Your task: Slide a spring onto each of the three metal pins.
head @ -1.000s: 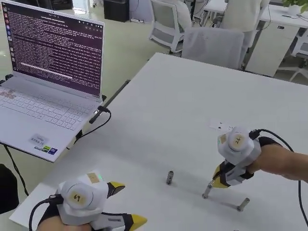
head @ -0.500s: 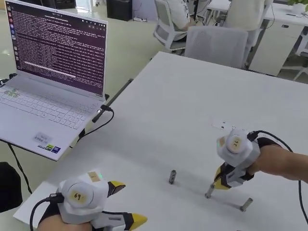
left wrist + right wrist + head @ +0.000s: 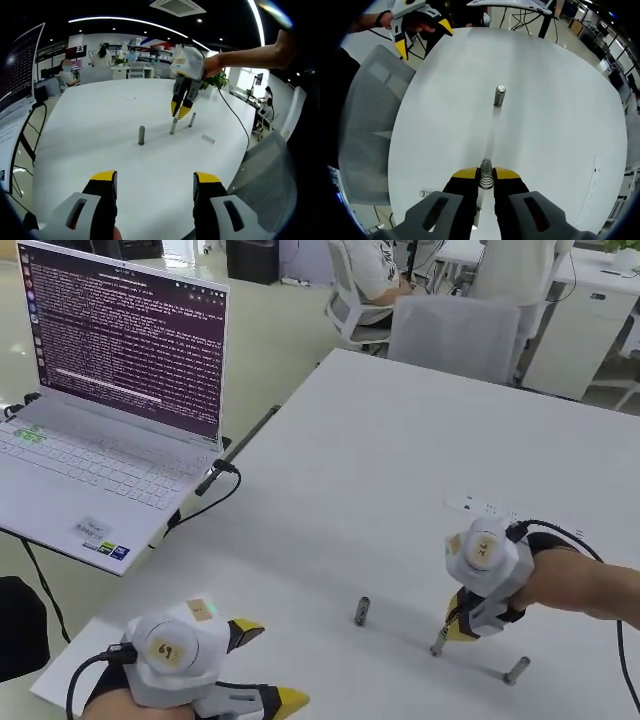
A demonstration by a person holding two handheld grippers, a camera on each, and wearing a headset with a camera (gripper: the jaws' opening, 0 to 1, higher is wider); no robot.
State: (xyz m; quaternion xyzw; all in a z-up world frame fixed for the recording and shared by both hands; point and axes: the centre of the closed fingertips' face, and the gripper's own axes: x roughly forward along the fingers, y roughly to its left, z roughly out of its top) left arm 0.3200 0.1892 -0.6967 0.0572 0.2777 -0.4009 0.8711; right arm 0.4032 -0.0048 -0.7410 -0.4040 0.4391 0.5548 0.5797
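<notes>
Three metal pins stand in a row on the white table point(image 3: 400, 440). The left pin point(image 3: 362, 611) point(image 3: 141, 135) point(image 3: 499, 96) wears a spring. My right gripper point(image 3: 455, 628) point(image 3: 485, 176) is shut on a small spring point(image 3: 485, 180) point(image 3: 176, 117), held at the top of the middle pin point(image 3: 438, 645) point(image 3: 173, 128). The right pin point(image 3: 516, 671) point(image 3: 191, 119) is bare. A loose spring point(image 3: 207, 138) point(image 3: 426, 192) lies flat on the table near it. My left gripper point(image 3: 268, 665) point(image 3: 155, 177) hovers open at the table's near edge, holding nothing.
An open laptop point(image 3: 100, 410) sits on a stand off the table's left side, with a black cable point(image 3: 205, 495) running to it. Grey office chairs point(image 3: 455, 335) point(image 3: 370, 125) stand around the table. People sit at desks farther back.
The head camera has shifted a little. My right gripper has eased down and left with the spring, closer over the middle pin. The left gripper has stayed put.
</notes>
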